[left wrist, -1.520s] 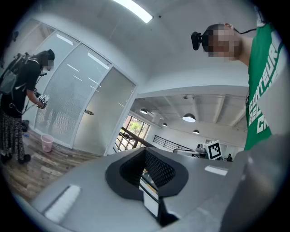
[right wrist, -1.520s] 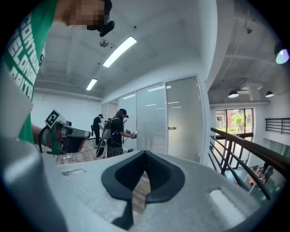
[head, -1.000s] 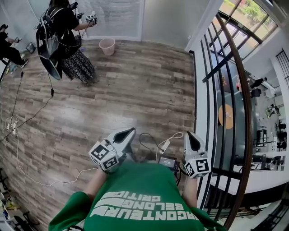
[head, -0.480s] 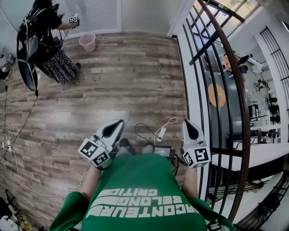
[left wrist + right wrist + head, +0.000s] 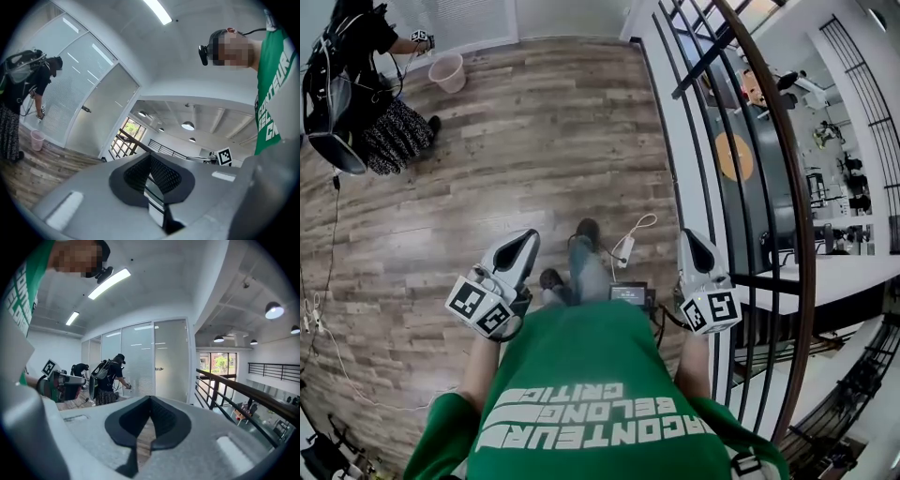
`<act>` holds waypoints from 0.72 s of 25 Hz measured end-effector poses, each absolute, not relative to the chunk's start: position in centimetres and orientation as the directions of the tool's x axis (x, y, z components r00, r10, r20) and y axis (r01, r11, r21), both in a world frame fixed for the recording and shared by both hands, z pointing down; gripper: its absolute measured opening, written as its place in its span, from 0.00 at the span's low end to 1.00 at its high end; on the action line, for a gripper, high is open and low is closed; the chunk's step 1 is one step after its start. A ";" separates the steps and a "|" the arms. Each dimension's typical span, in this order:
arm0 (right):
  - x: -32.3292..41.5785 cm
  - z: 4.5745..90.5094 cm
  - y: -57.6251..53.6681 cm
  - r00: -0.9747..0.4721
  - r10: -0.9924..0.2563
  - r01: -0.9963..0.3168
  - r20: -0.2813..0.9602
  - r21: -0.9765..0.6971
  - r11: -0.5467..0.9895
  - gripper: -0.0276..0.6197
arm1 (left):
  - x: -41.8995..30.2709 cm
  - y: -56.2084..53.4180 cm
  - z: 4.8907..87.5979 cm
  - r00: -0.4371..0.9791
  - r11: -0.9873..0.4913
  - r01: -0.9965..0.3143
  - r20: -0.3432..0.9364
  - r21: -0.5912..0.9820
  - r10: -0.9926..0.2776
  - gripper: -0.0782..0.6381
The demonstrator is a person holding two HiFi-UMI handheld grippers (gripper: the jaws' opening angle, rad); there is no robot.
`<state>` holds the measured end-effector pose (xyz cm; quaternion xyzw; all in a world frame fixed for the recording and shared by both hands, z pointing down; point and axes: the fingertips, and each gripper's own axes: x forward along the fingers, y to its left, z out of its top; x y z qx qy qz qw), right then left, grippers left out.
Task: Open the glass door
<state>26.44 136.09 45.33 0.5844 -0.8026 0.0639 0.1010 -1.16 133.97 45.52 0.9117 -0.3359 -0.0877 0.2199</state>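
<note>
Grippers: two. The left gripper [image 5: 517, 248] and right gripper [image 5: 694, 251] are held at waist height in front of the wearer [image 5: 581, 403], side by side and apart. In each gripper view the fingers [image 5: 164, 176] are closed tip to tip with nothing between them; floor and railing show through the hollow behind the tips.

Glass door [image 5: 171, 362]: one, frosted. It stands upright with its long axis vertical, shut in line with the glass wall [image 5: 136, 362]. One handle [image 5: 159, 368] juts out level at mid-height on its left edge. The door is at the far end of the floor [image 5: 534, 141], next to the corner where the railing [image 5: 787, 187] starts, well apart from both grippers. In the right gripper view it sits just right of the fingertips' line.

Containers: one pink bucket [image 5: 447, 70], upright on the floor at the foot of the glass wall; its inside is too small to read.

Other persons: two in the right gripper view, one standing [image 5: 111, 378] near the bucket with a backpack, one bent over [image 5: 79, 369] beyond.

Cables: a white cable [image 5: 637, 230] on the floor ahead of the wearer's shoes.
</note>
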 end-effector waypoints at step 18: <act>29.9 46.4 113.8 -0.420 -0.887 -0.906 0.191 -0.029 0.423 0.03 | 3.8 113.9 43.4 0.721 -0.661 -0.650 0.029 0.374 -0.693 0.13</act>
